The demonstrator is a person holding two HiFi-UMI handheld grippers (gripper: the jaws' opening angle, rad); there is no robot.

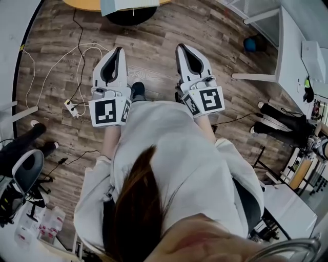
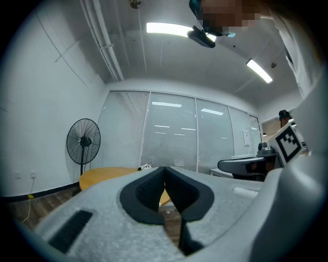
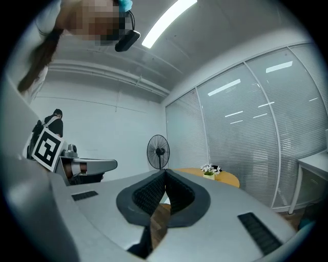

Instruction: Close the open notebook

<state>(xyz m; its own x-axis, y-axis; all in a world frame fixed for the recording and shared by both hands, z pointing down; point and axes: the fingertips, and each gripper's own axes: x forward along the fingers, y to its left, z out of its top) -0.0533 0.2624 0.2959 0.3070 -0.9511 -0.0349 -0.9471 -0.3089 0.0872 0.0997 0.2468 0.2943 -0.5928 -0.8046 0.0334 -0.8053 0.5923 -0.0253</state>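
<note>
The left gripper (image 1: 120, 50) and right gripper (image 1: 183, 47) are found with fingers pressed together on nothing, short of the round yellow desk (image 1: 87, 5). A pale flat item (image 1: 128, 5) at that desk is cut off by the head view's top edge; whether it is the notebook cannot be told. A standing fan (image 2: 83, 140) beside the desk is shown by the gripper views only, and flowers (image 3: 210, 169) on it by the right gripper view alone.

Brown wood-grain floor (image 1: 154, 46), yellow table (image 2: 102, 176) — grey left gripper (image 2: 164, 168), black fingers (image 2: 146, 193)
</note>
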